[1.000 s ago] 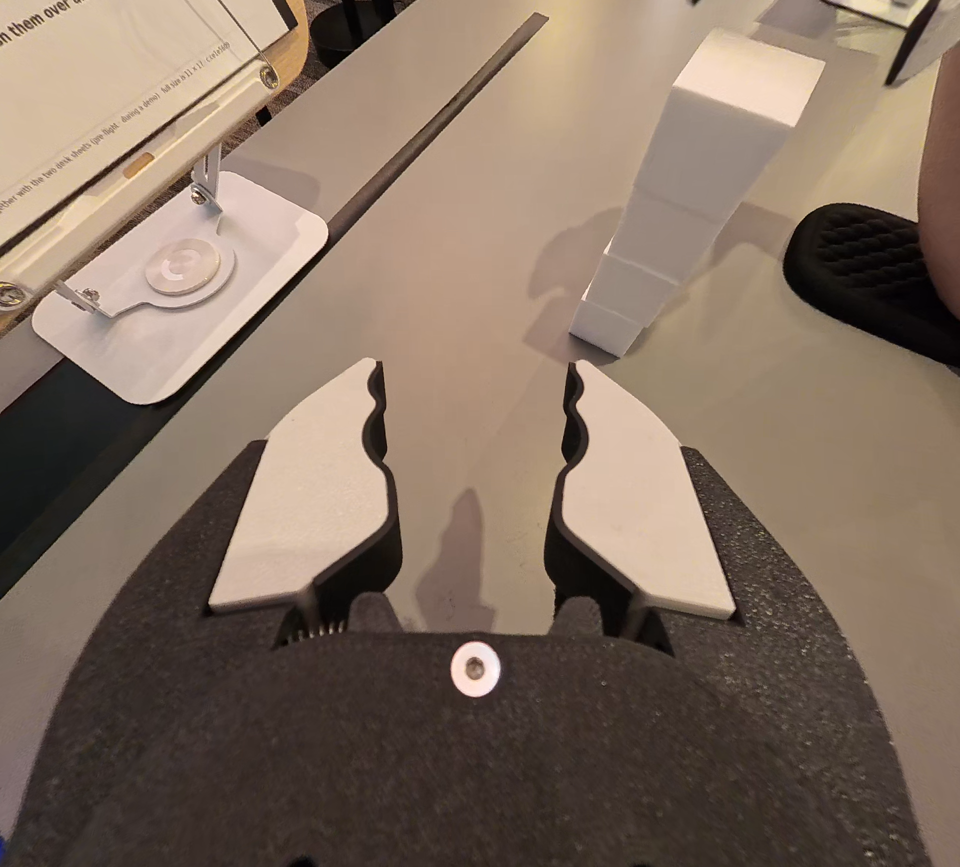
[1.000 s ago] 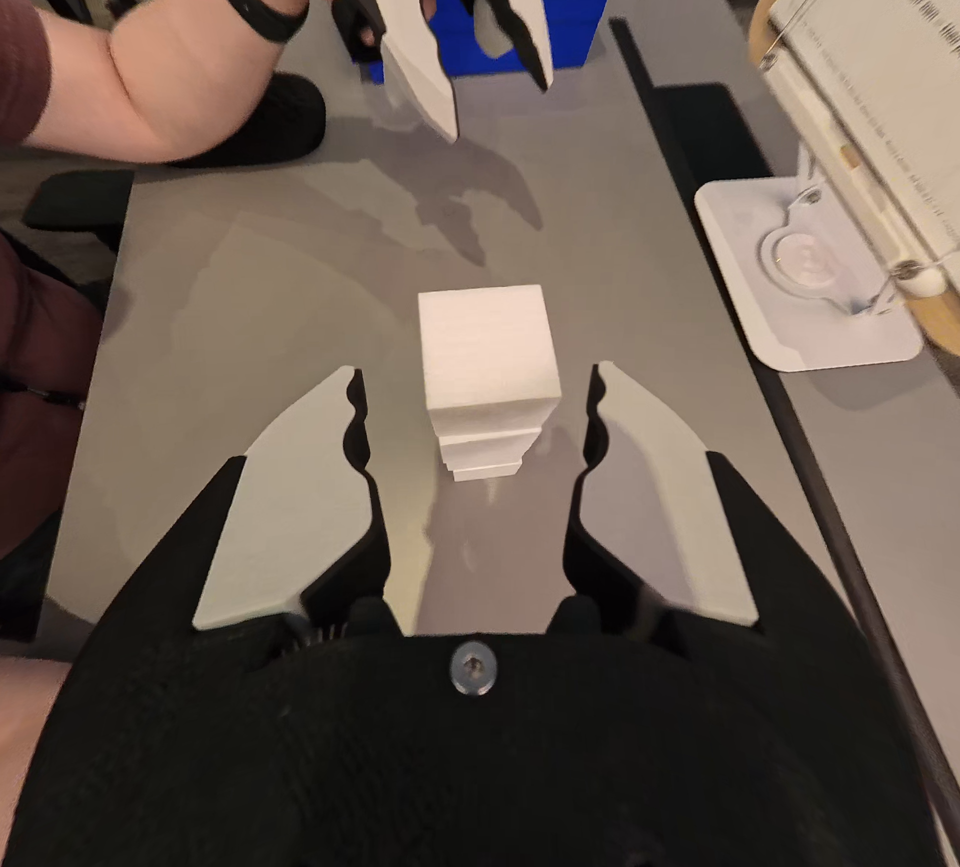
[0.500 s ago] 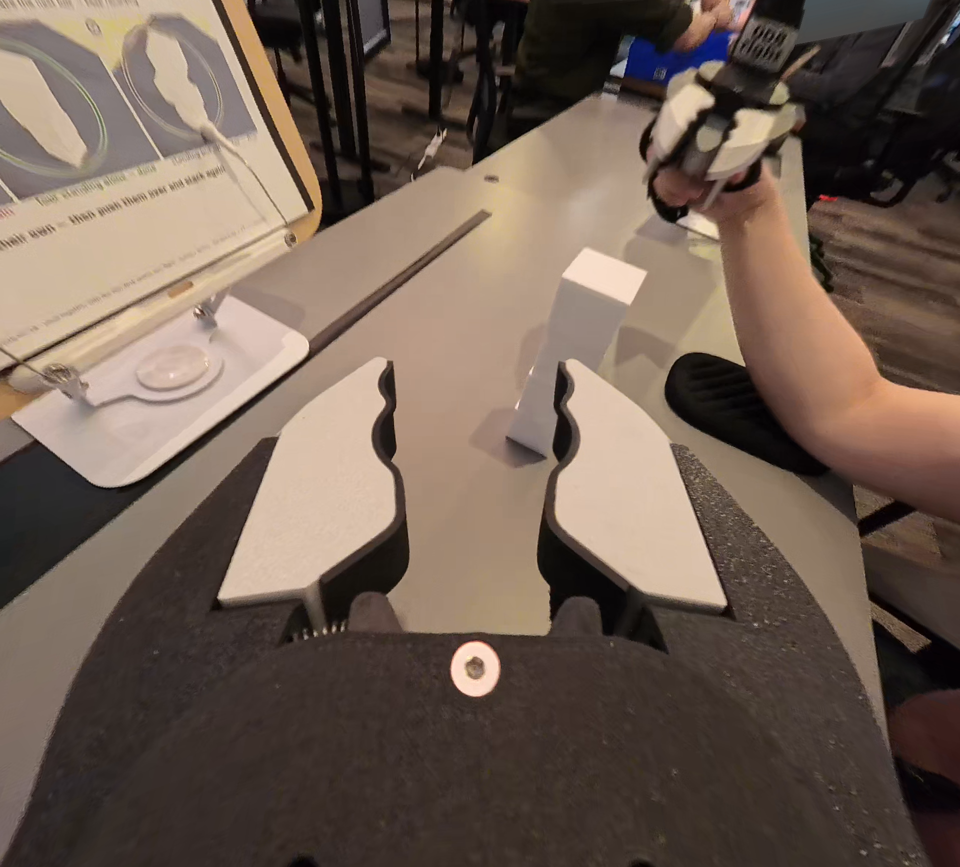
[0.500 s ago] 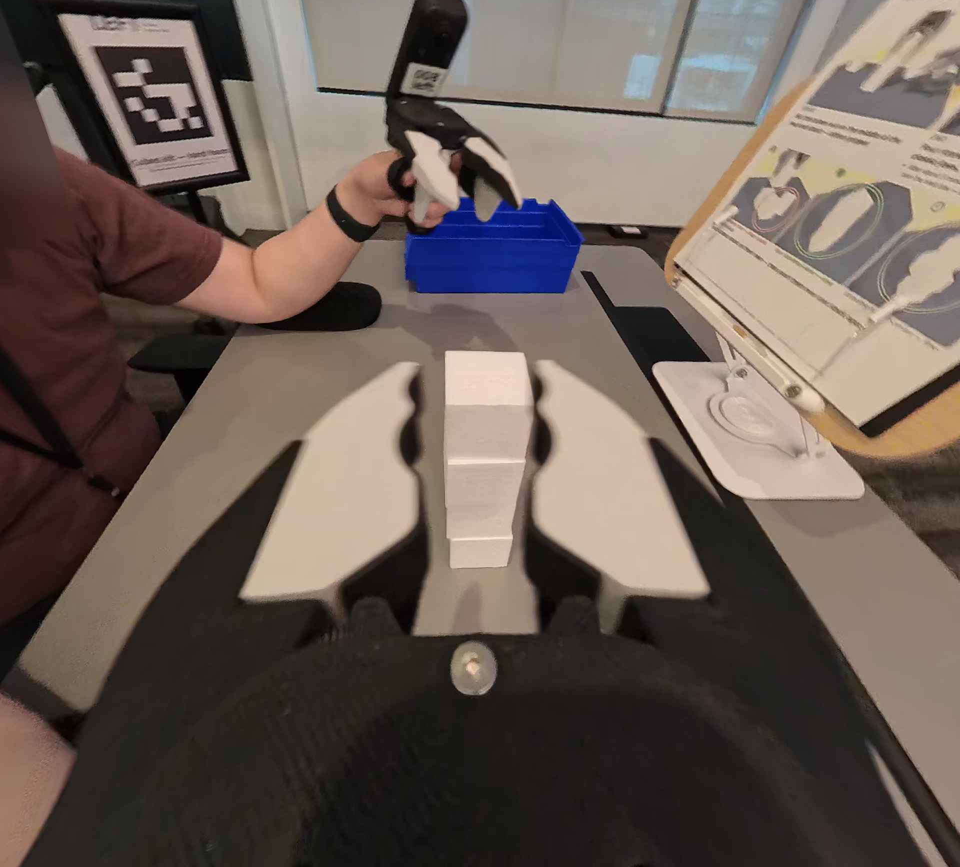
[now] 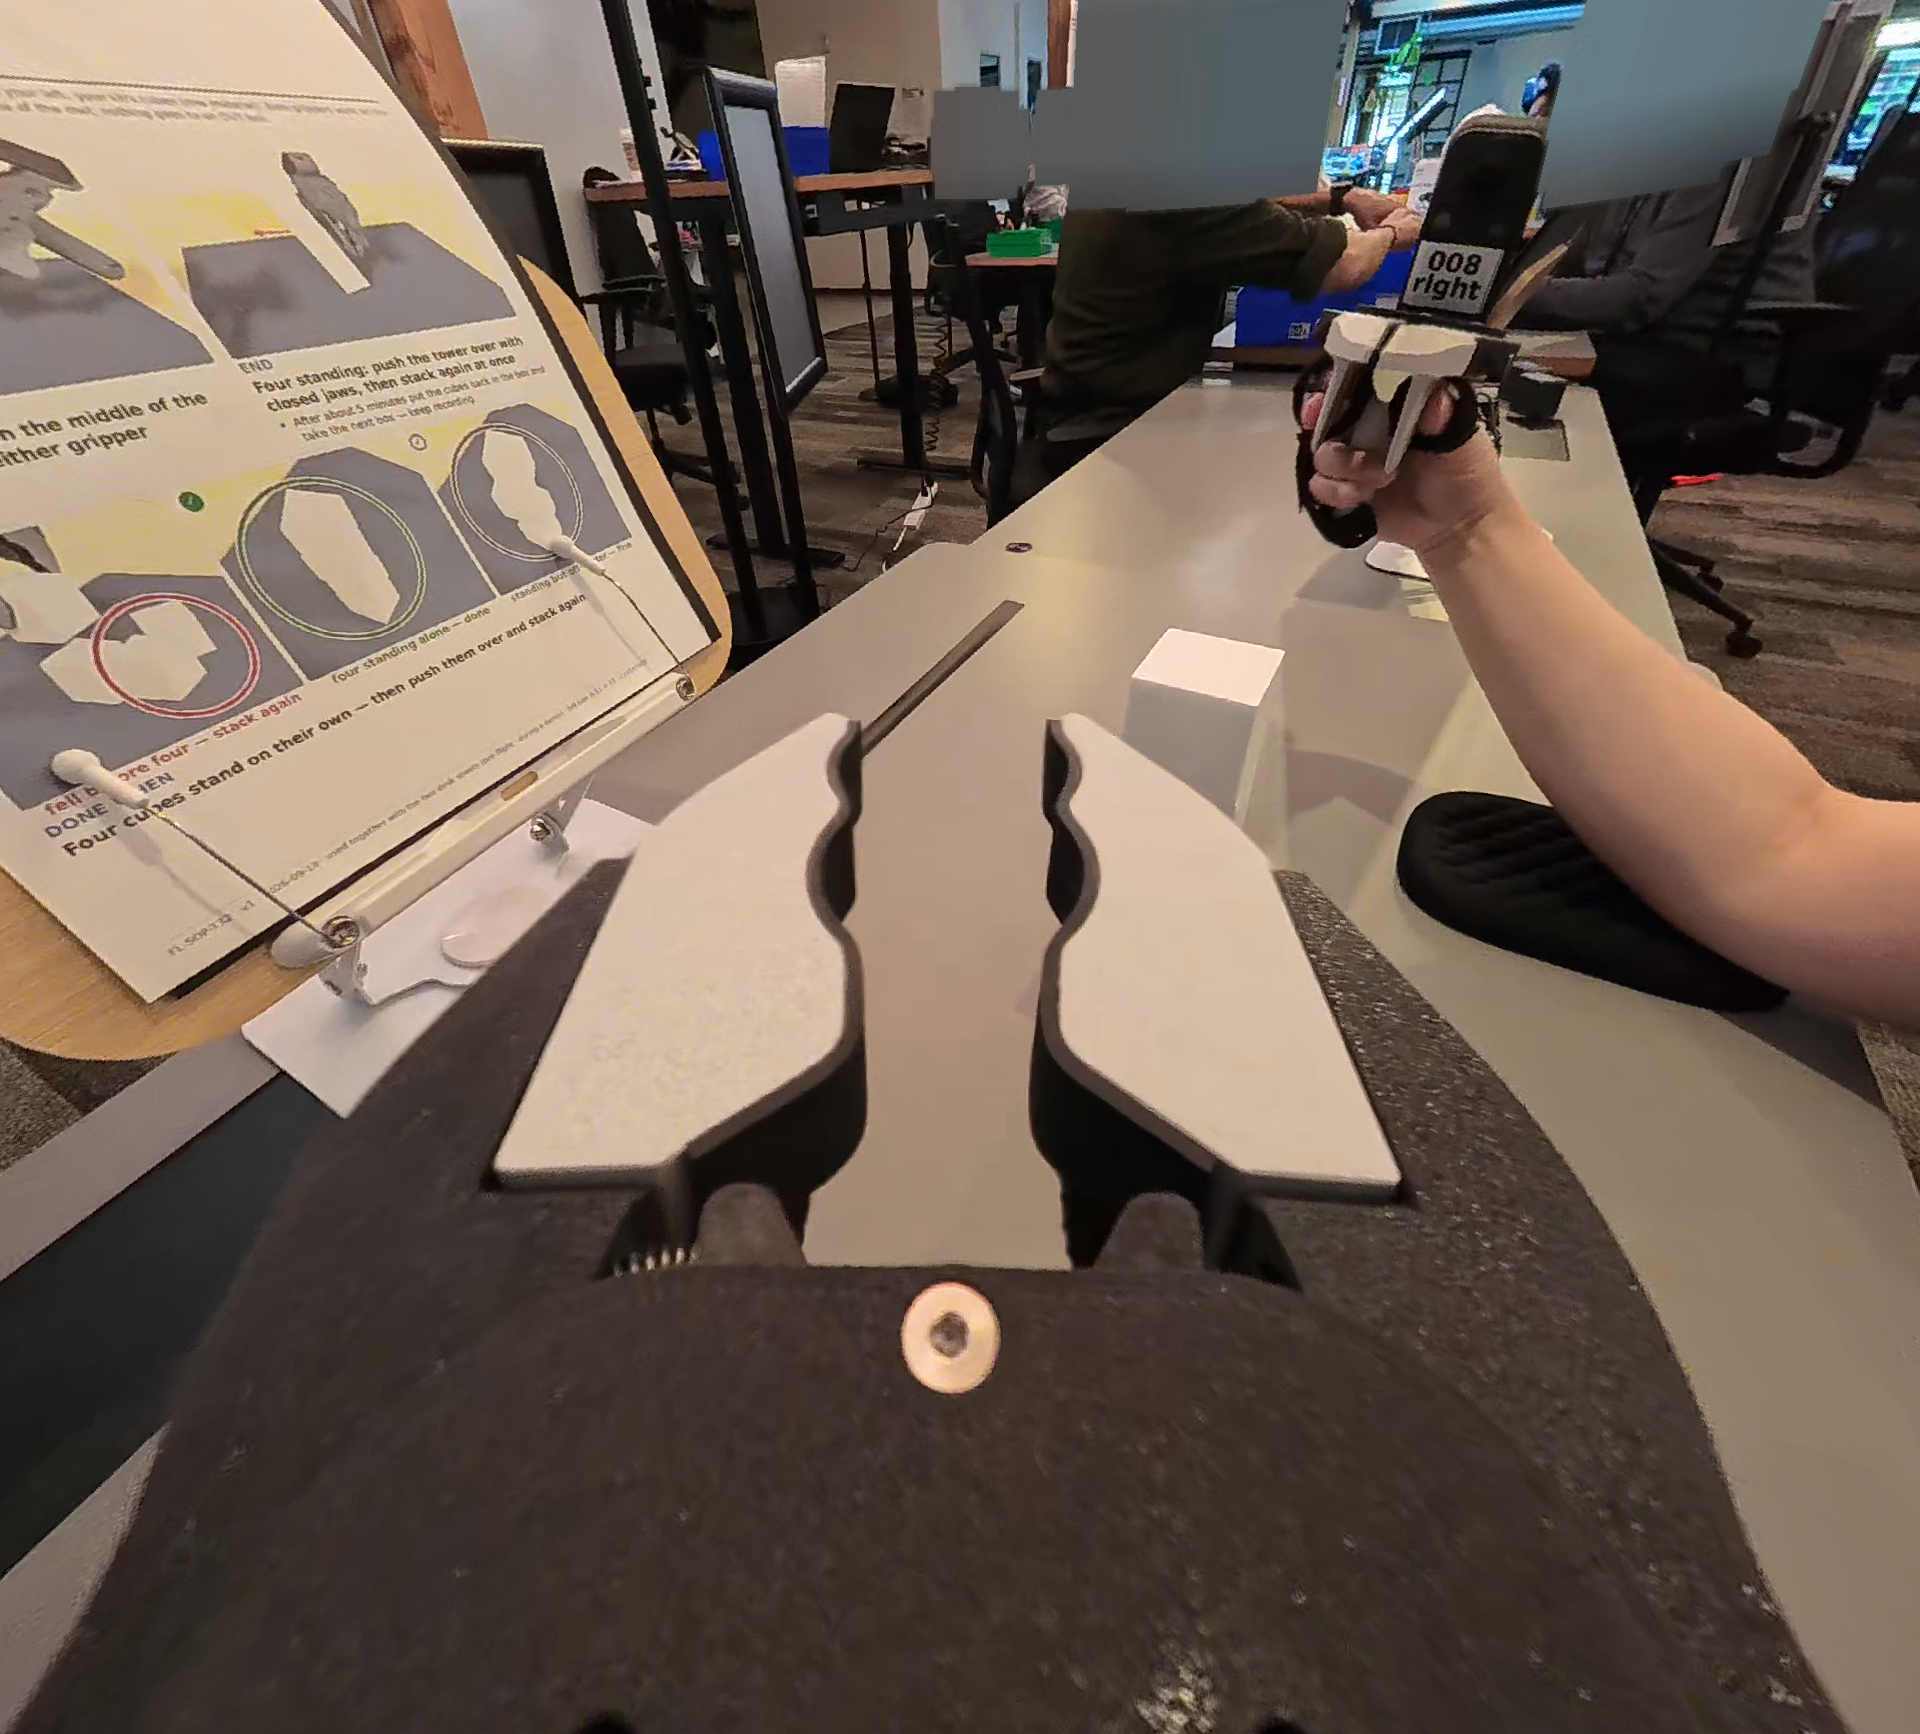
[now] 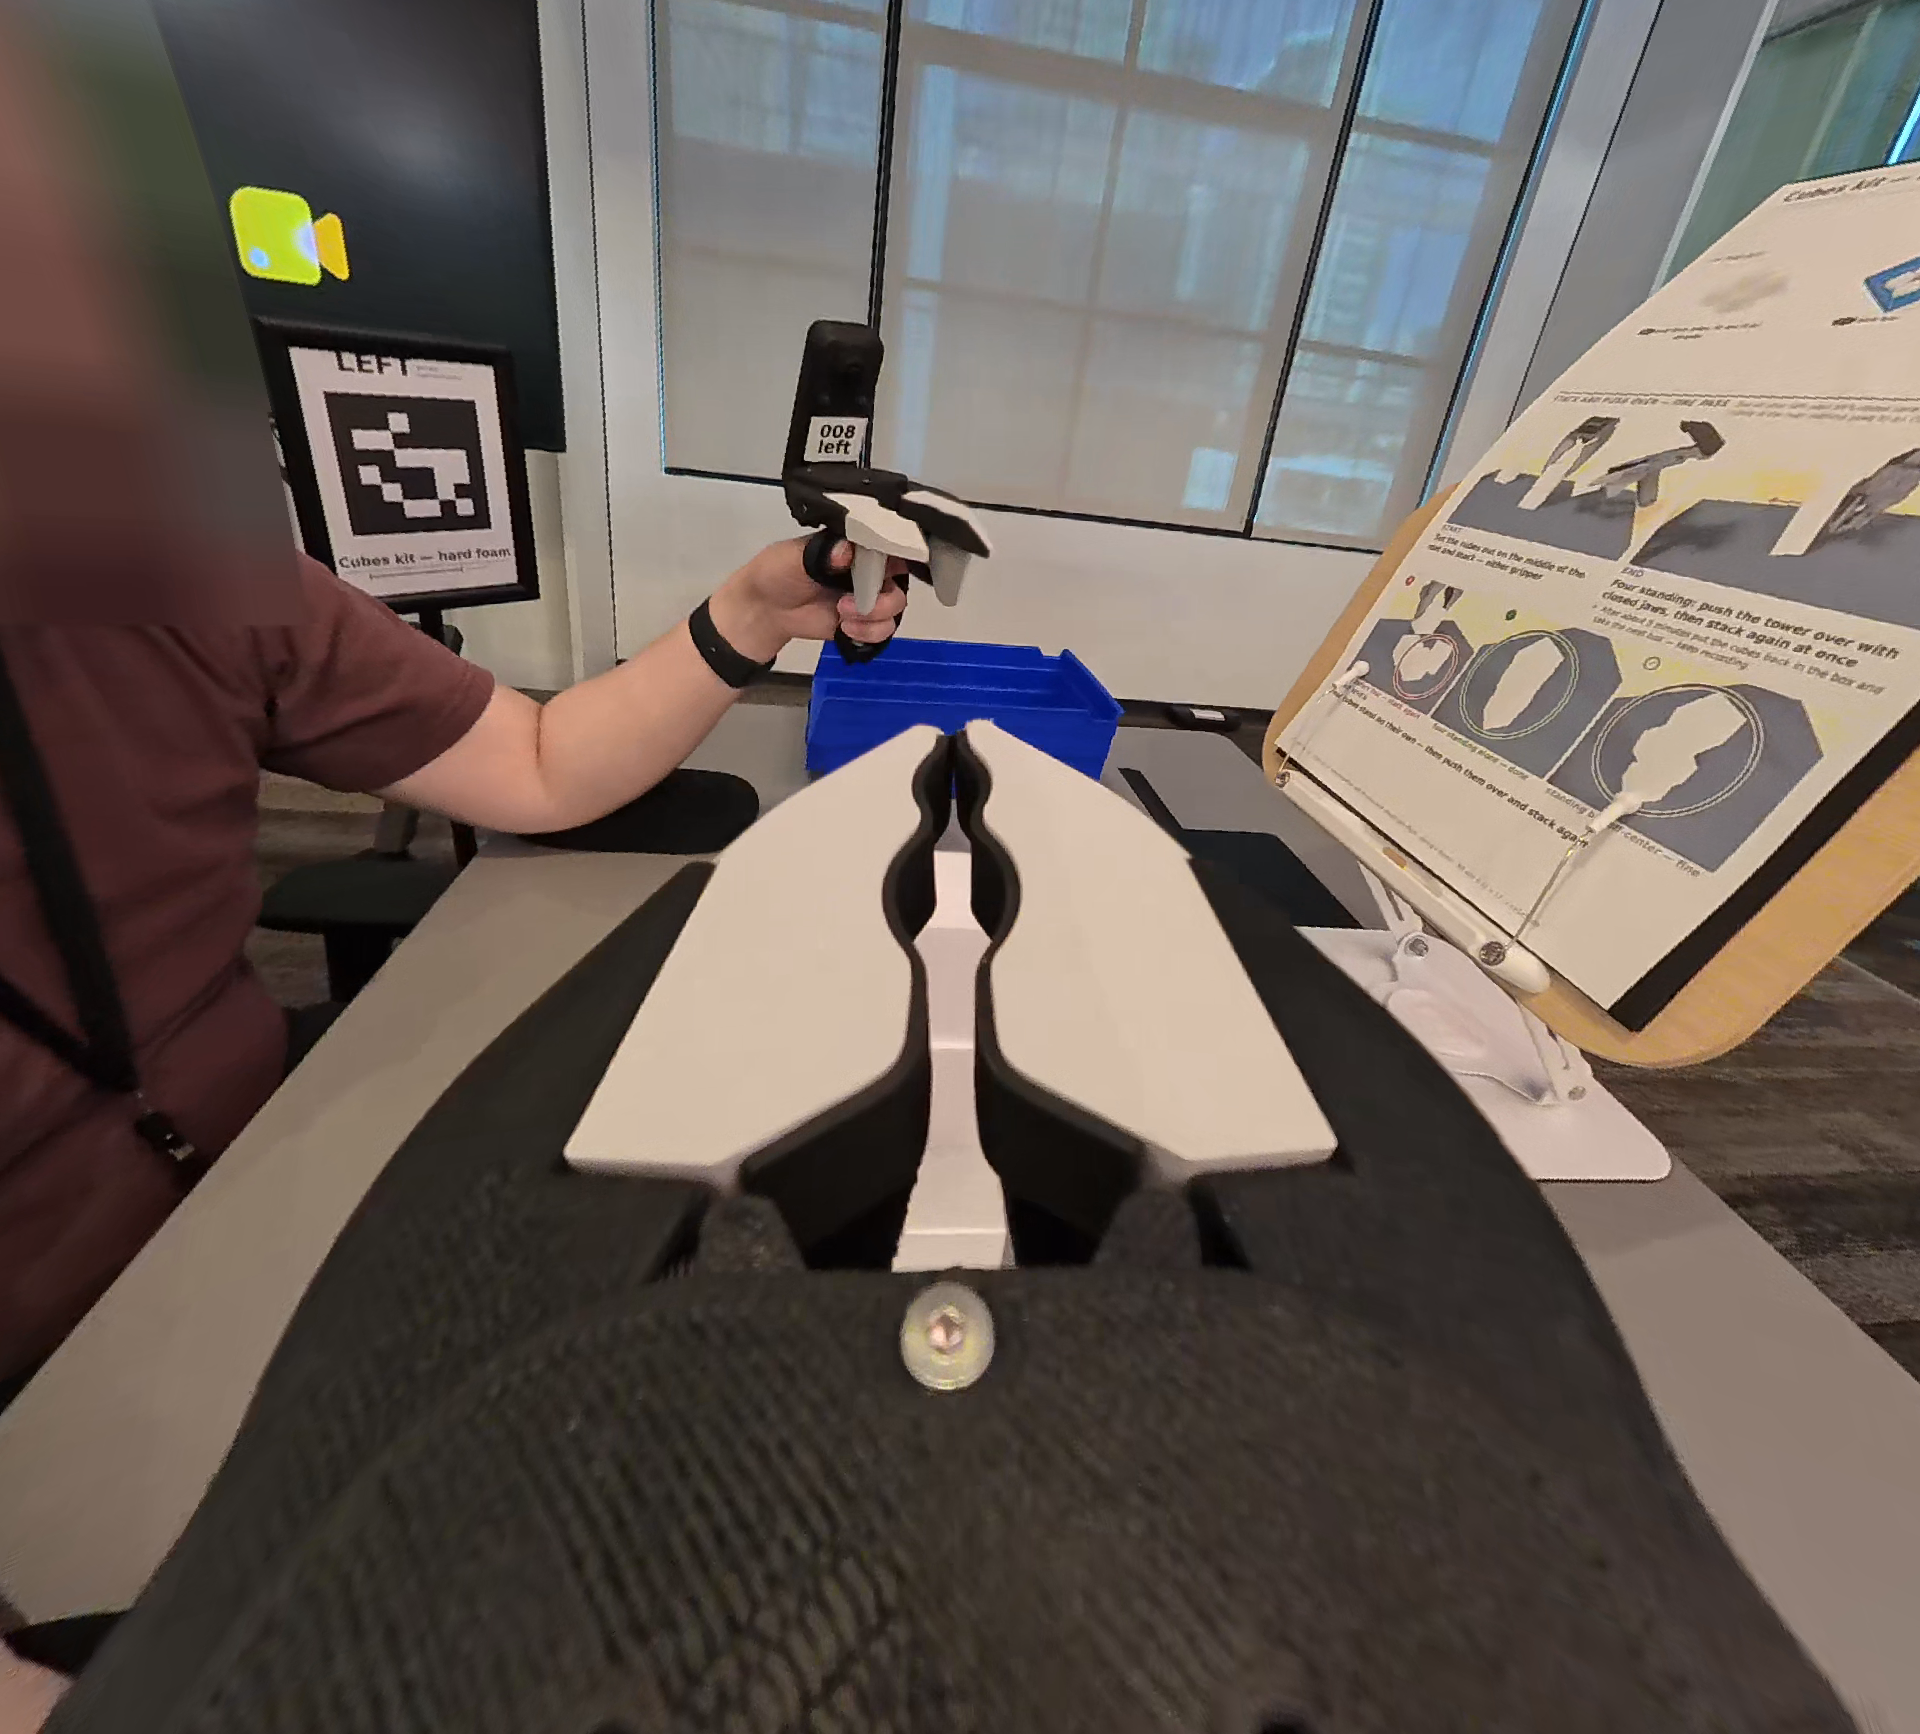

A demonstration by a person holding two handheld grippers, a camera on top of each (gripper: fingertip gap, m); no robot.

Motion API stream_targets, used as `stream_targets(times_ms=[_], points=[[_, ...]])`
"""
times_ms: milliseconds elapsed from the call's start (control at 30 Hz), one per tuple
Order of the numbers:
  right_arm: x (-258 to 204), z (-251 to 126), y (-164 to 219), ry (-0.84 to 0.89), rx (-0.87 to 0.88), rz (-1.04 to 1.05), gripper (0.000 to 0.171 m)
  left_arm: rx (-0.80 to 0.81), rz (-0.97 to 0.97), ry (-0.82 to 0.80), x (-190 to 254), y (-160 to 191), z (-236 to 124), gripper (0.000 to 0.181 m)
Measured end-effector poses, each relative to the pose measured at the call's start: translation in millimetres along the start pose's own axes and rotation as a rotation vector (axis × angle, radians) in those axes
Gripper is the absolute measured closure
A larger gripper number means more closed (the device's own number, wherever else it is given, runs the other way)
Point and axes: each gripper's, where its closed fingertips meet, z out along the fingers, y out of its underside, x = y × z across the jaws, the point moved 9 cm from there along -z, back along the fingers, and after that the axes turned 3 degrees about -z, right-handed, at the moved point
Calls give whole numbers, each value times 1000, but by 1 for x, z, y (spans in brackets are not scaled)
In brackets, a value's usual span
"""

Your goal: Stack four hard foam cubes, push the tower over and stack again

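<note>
A tower of white foam cubes (image 5: 1205, 708) stands upright on the grey table (image 5: 1143, 521), just right of my left gripper's right finger and apart from it. My left gripper (image 5: 951, 734) is open, with only bare table between its pads. It also shows in the right wrist view (image 6: 909, 578), held up in a hand above the table. My right gripper (image 6: 954, 739) is shut, tips together with nothing held. The tower (image 6: 951, 1009) shows through the slits between its fingers, beyond them. In the left wrist view the right gripper (image 5: 1369, 427) is raised beyond the tower.
A blue bin (image 6: 956, 697) stands at the table's far end. An instruction board on a white stand (image 5: 260, 489) is on the left, also in the right wrist view (image 6: 1662, 697). A black arm pad (image 5: 1558, 895) lies under the person's forearm. A dark slot (image 5: 935, 666) runs along the table. Tip to tip, the grippers are about 30 cm apart.
Both grippers rose and tilted up from looking down at the tower. My right jaws went from wide open to shut on air. My left jaws narrowed. The tower still stands.
</note>
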Motion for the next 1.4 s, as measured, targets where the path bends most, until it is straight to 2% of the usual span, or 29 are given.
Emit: stream_targets(times_ms=[100, 233, 333, 433, 600, 700, 900, 1033, 1200, 1300, 1400], points=[[2, 1, 3, 31, -26, -36, 171, 4, -4, 27, 1, 0, -1, 160], [4, 7, 7, 42, -102, 37, 171, -7, 0, 71, 3, -1, -3, 181], [8, 12, 12, 38, -199, 121, 170, -20, 7, 40, 2, -1, -6, 181], [17, 15, 20, 106, -284, 191, 170, -61, 28, 6, 0, -1, -9, 181], [38, -5, 60, 538, -858, 281, 170, -202, 33, -129, -10, 1, -22, 181], [43, -19, 81, 663, -1062, 411, 170, -219, -41, -122, -18, 1, -37, 181], [47, -45, 130, 725, -1212, 753, 171, -252, -115, -194, -33, 3, -69, 181], [47, -49, 162, 666, -1249, 923, 171, -230, -108, -221, -34, -1, -77, 181], [43, -43, 188, 575, -1282, 1010, 171, -240, -89, -237, -31, -2, -80, 181], [42, -35, 191, 520, -1257, 1015, 171, -246, -87, -242, -31, -2, -81, 181], [42, -35, 188, 537, -1265, 1011, 171, -238, -90, -240, -31, -3, -82, 181]])
